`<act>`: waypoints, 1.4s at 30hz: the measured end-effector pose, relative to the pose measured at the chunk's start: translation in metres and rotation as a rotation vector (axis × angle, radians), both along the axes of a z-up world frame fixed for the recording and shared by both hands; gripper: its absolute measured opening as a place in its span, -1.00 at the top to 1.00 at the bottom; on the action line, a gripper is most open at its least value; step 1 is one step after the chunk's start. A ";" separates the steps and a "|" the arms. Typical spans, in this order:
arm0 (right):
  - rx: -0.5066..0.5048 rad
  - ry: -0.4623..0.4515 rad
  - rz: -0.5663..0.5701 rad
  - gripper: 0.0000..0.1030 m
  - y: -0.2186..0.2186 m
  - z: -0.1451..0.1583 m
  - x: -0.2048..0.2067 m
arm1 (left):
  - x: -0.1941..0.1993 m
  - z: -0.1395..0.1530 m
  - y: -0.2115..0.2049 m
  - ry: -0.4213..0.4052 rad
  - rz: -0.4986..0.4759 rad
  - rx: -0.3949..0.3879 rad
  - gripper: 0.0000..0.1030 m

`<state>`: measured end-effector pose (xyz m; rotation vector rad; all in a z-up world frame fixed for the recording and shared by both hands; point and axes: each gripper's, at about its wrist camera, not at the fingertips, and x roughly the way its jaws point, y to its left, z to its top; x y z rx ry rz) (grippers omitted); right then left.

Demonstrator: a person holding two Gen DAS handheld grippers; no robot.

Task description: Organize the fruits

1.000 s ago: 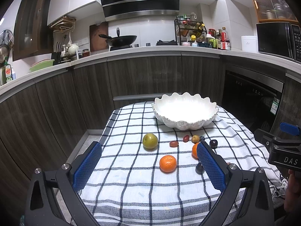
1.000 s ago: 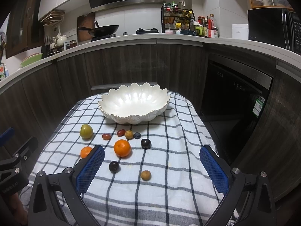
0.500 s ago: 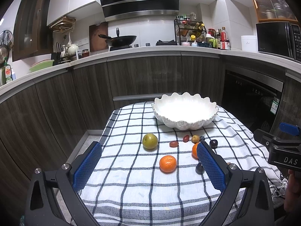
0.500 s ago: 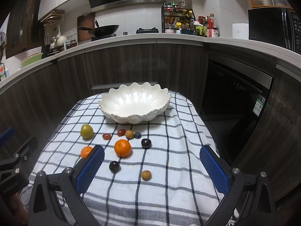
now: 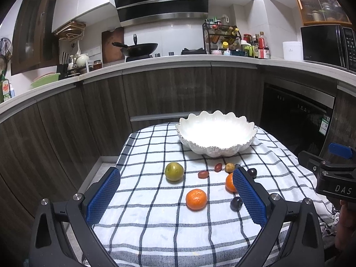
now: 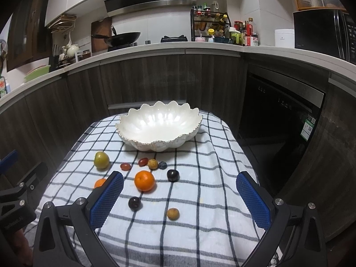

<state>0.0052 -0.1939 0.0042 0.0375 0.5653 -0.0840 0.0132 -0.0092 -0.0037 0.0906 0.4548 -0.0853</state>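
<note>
A white scalloped bowl (image 5: 215, 133) stands empty at the far end of the checked cloth; it also shows in the right wrist view (image 6: 159, 125). In front of it lie a green fruit (image 5: 174, 171), two oranges (image 5: 196, 199) (image 6: 144, 180), dark plums (image 6: 173, 175) (image 6: 134, 203), red grapes (image 5: 203, 174) and small brown fruits (image 6: 173, 213). My left gripper (image 5: 175, 197) is open and empty, held above the near cloth behind the fruits. My right gripper (image 6: 180, 200) is open and empty, also above the near cloth.
The checked cloth (image 6: 200, 233) covers a small table with drops on all sides. Dark kitchen cabinets (image 5: 166, 93) curve behind it, with a dishwasher (image 6: 278, 122) at the right. The right gripper's body (image 5: 333, 173) shows at the left view's right edge.
</note>
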 end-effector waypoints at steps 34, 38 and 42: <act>-0.021 0.199 0.003 -0.91 -0.003 -0.049 0.071 | 0.081 -0.054 -0.020 0.231 -0.049 0.066 -0.96; -0.007 0.228 0.007 -0.76 -0.005 -0.057 0.075 | 0.087 -0.063 -0.024 0.260 -0.064 0.076 -0.85; 0.005 0.258 0.018 -0.64 -0.004 -0.067 0.077 | 0.095 -0.074 -0.026 0.305 -0.075 0.078 -0.72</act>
